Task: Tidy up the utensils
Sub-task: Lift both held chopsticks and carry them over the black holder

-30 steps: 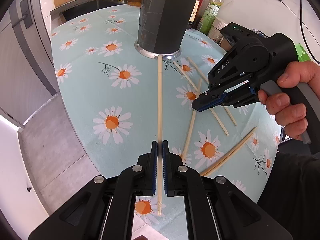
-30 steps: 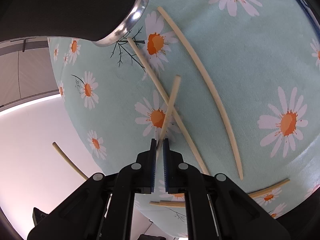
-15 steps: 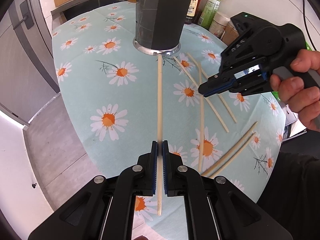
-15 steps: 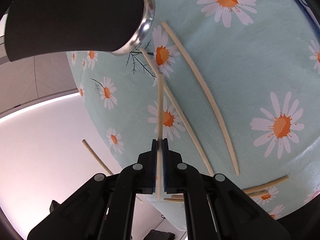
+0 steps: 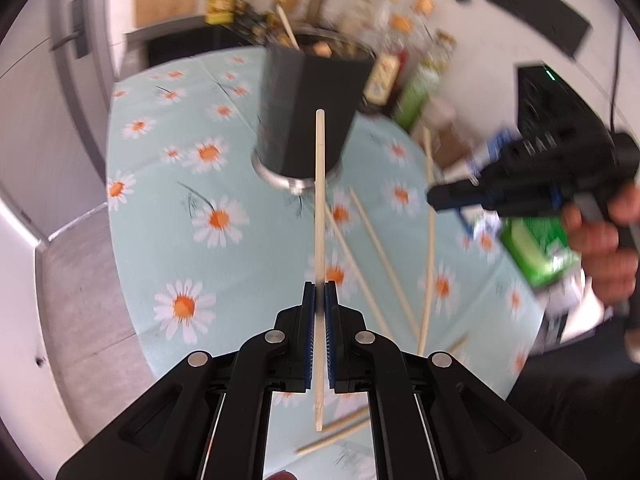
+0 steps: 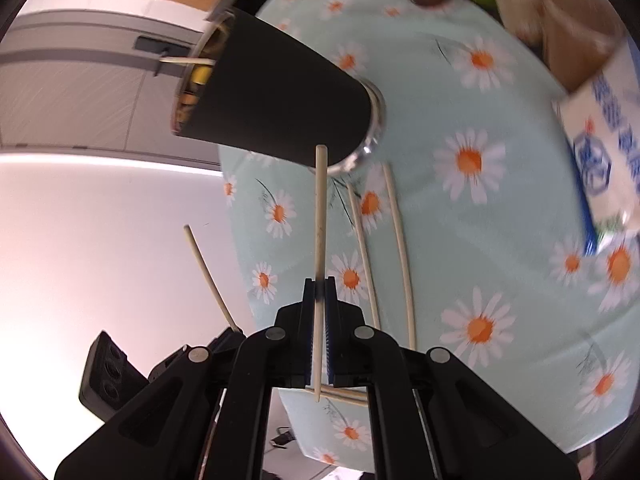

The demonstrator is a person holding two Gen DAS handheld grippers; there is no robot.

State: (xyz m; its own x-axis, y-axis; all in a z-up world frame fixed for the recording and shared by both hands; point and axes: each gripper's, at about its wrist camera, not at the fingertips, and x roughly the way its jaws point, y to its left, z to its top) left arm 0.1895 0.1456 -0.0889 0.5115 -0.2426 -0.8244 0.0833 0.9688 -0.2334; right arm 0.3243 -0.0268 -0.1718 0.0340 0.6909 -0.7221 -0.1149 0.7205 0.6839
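There were two grippers, the left gripper [image 5: 319, 296] and the right gripper [image 6: 319, 292], and each one held one chopstick [image 5: 319, 216] [image 6: 320, 216]. One black cup [image 5: 310, 100] stood on the daisy tablecloth [image 5: 160, 208]. At least four more chopsticks [image 5: 380, 256] lay there.

Blurred bottles [image 5: 384, 76], a green packet [image 5: 538, 252], a blue-and-white carton [image 6: 600, 148].

Both chopsticks [image 5: 319, 200] [image 6: 320, 216] now lifted off the tablecloth [image 5: 256, 256] (apparently, frames blurred).
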